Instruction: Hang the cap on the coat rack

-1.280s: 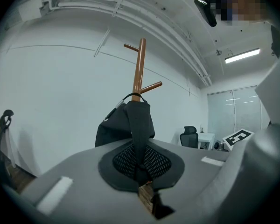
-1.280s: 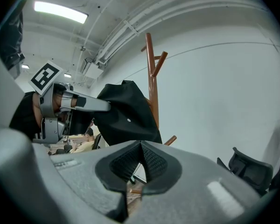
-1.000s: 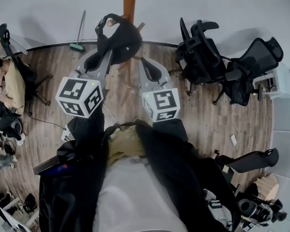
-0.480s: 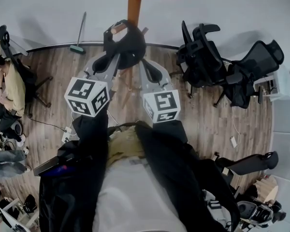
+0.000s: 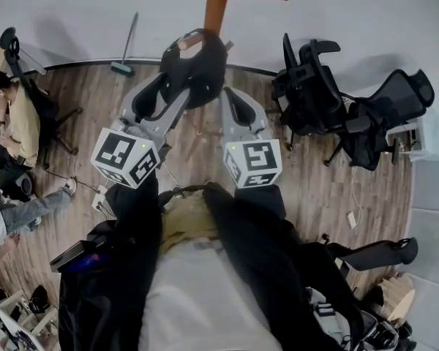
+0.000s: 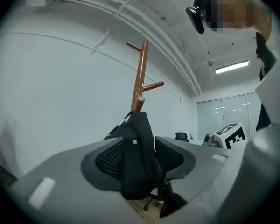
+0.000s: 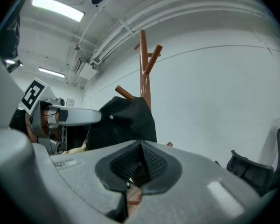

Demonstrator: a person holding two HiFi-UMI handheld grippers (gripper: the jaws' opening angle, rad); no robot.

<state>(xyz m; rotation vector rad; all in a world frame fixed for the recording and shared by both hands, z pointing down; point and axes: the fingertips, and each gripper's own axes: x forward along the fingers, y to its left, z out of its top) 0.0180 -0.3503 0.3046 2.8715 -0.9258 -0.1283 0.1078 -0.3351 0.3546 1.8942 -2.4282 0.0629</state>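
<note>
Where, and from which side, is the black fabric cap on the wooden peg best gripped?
The black fabric cap: grip its lower hanging fold, probably coming level from the side away from the wall. It droops narrow and vertical there; its top sits over the wooden peg.

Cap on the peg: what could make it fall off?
Two things, maybe. The cap hangs near the end of the peg, so it could slip off. The jaws of the left claw have just been opening, with the cap between them; pulling back crooked could drag it off.
</note>
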